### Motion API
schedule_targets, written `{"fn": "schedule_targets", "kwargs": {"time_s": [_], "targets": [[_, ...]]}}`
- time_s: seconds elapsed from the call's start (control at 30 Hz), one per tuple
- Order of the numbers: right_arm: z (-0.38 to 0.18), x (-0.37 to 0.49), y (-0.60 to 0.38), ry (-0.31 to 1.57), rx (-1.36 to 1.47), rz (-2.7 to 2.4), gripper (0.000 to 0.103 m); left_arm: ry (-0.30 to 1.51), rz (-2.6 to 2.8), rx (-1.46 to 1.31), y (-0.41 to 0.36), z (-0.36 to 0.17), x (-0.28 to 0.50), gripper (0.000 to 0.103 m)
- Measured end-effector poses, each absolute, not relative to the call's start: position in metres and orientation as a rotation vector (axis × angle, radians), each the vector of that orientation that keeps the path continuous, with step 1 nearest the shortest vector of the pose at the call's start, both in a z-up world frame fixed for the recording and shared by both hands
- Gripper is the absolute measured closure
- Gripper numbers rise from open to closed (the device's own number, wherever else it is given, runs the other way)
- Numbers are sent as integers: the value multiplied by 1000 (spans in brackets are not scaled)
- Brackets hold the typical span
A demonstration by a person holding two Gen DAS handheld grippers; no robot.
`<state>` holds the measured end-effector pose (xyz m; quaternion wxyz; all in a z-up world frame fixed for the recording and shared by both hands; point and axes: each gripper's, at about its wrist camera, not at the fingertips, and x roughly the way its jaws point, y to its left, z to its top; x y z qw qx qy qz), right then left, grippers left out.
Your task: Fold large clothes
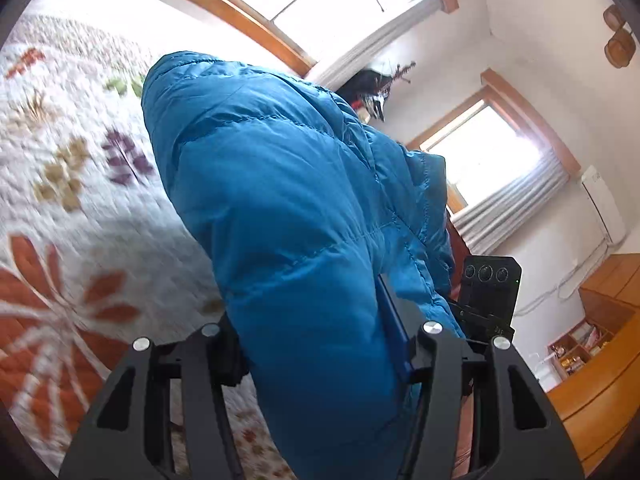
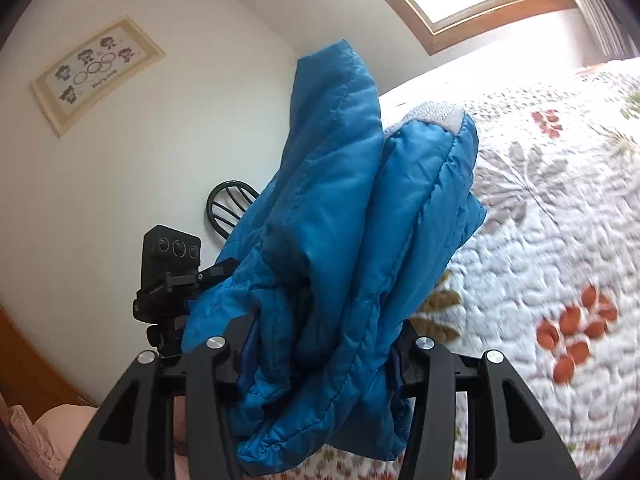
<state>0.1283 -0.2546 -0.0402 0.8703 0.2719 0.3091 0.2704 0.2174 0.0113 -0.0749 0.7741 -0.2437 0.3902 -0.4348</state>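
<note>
Jacket (image 1: pixel 288 208): one blue quilted puffer, lifted off the bed and bunched between both claws. Left gripper (image 1: pixel 320 352): two black fingers, jaws about half closed, clamped on a thick roll of the blue fabric. Right gripper (image 2: pixel 320 360): same build, jaws about half closed, pressed onto several stacked folds of the jacket (image 2: pixel 352 216); a grey lining patch (image 2: pixel 436 114) shows at the top of one fold. Bedspread (image 1: pixel 72 184): one, white quilted, floral print in orange, purple and tan, under the garment. Windows: two in the left wrist view, wood-framed (image 1: pixel 320 8), (image 1: pixel 484 152). Framed picture (image 2: pixel 96 74): one, on the white wall. Chair back (image 2: pixel 228 208): one, black.
</note>
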Motion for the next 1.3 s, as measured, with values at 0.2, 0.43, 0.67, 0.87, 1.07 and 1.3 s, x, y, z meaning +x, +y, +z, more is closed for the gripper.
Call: {"fn": "schedule_targets", "kwargs": {"time_s": [0.2,0.43,0.67,0.87,1.07,1.3], "targets": [[-24,218,-223,680,536,644,54,779,-829,-540,53,-60,264,50],[-56,305,-194,765,565,661,54,801,-720,-552,96,-86,314,50],[-108,330,-191,853,671,655,45,878,-693,-583,128,-124,346,43],[-105,313,-198,858,673,615,28,894,-622,-543,130,-121,335,29],[-85,278,-217,822,643,573,22,872,-533,-530,145,-105,300,19],[-95,249,-218,859,578,485,22,850,-429,-422,137,-109,254,16]]}}
